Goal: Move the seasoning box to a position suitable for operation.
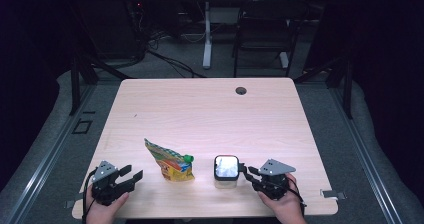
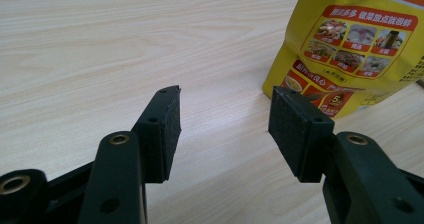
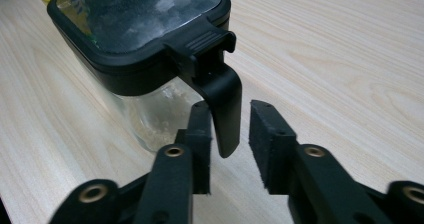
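Observation:
A yellow stand-up pouch (image 1: 170,165) with a green screw cap (image 1: 188,158) stands near the table's front, left of centre. Its printed face (image 2: 350,49) rises just beyond my left gripper (image 2: 225,99). That gripper (image 1: 131,174) rests on the table left of the pouch, open, with nothing between its jaws. A clear square jar (image 1: 226,171) with a black lid (image 3: 140,29) stands to the right of the pouch. The lid's black latch (image 3: 225,104) hangs down between the jaws of my right gripper (image 3: 231,114). A gap shows between the latch and the right-hand pad (image 3: 265,139), so this gripper (image 1: 247,171) is open.
The light wooden table (image 1: 210,109) has a round cable hole (image 1: 241,90) near its far edge. A chair (image 1: 265,29) and a desk leg (image 1: 207,34) stand on the floor beyond the table. A small clip (image 1: 332,194) lies at the front right corner.

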The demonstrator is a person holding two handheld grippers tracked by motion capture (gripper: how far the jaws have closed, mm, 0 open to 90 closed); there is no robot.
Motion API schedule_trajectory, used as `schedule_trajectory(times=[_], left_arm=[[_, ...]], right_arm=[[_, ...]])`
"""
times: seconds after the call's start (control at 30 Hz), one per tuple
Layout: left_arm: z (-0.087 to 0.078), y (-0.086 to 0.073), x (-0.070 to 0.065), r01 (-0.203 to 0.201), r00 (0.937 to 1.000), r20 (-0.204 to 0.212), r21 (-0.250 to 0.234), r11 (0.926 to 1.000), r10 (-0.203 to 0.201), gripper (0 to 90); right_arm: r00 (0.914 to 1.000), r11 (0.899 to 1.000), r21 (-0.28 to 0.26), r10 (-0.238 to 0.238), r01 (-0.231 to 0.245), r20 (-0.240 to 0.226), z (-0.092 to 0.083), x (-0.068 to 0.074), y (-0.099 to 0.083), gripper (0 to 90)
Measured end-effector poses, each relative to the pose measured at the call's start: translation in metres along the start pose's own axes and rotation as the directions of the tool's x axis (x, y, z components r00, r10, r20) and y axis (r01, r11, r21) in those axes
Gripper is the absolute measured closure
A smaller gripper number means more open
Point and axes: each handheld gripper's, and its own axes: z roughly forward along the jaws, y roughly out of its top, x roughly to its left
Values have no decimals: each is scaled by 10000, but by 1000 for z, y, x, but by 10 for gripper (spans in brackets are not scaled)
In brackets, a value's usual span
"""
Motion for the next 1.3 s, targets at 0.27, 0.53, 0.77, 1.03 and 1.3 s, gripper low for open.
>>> schedule_trajectory(times=[0.27, 0.53, 0.77, 1.03, 1.3], left_arm=[[1, 0, 0, -31, 10000, 18, 43, 10000, 31, 469], [0, 0, 1, -7, 10000, 34, 25, 10000, 7, 469], [0, 0, 1, 27, 10000, 23, 3, 10000, -27, 469], [0, 0, 1, 19, 10000, 34, 13, 10000, -20, 469], [-1, 0, 1, 45, 10000, 28, 23, 10000, -45, 469]], right_arm=[[9998, 10000, 54, 77, -78, 187, 13, -4, 5, 759], [9952, 9977, 235, -653, 638, 735, 23, 6, 7, 793], [9961, 9970, 184, -756, 748, 451, 23, 6, 6, 791], [9986, 9983, 254, -519, 518, 35, 20, 8, 5, 728], [9997, 9992, 321, -214, 217, -91, 4, 5, 3, 651]])
